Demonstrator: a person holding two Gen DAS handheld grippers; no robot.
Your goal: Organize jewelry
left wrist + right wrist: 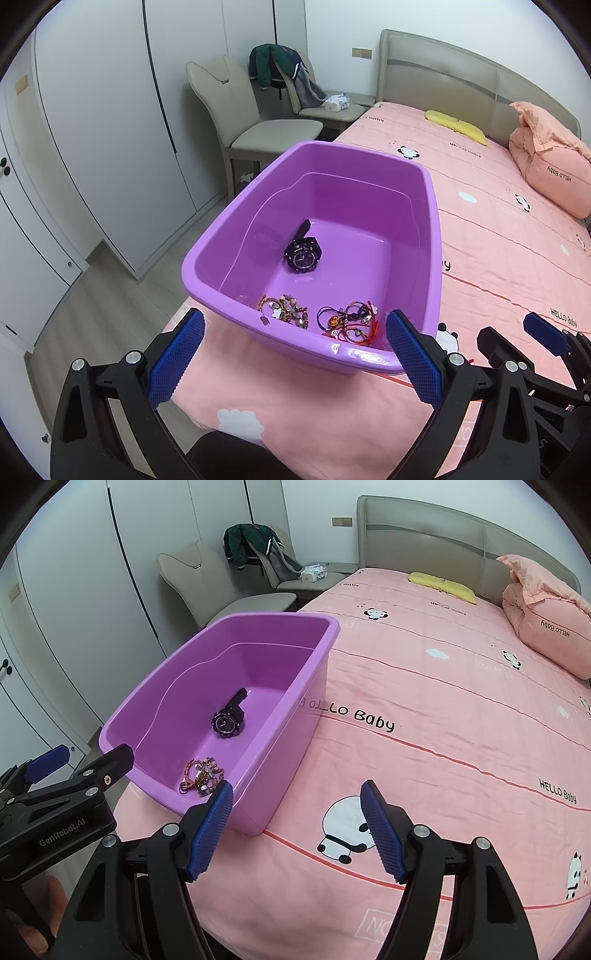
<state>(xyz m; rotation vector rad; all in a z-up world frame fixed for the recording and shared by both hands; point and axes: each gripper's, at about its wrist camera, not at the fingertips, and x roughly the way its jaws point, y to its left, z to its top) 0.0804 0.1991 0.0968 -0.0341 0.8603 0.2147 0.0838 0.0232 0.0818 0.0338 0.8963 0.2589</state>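
A purple plastic tub (432,236) (280,709) sits at the corner of a pink bed. Inside lie a black wristwatch (302,253) (228,722), a beaded bracelet cluster (286,309) (201,773) and a tangle of red and purple cord bracelets (349,322). My left gripper (295,350) is open and empty, just short of the tub's near rim. My right gripper (297,823) is open and empty, over the bedsheet to the right of the tub. Each gripper shows at the edge of the other's view.
The pink panda-print bedsheet (443,738) spreads to the right, with a folded pink quilt (546,627) and a yellow pillow (441,581) near the headboard. Beige chairs (258,125) with a jacket, a bedside stand and white wardrobes (92,129) are on the left.
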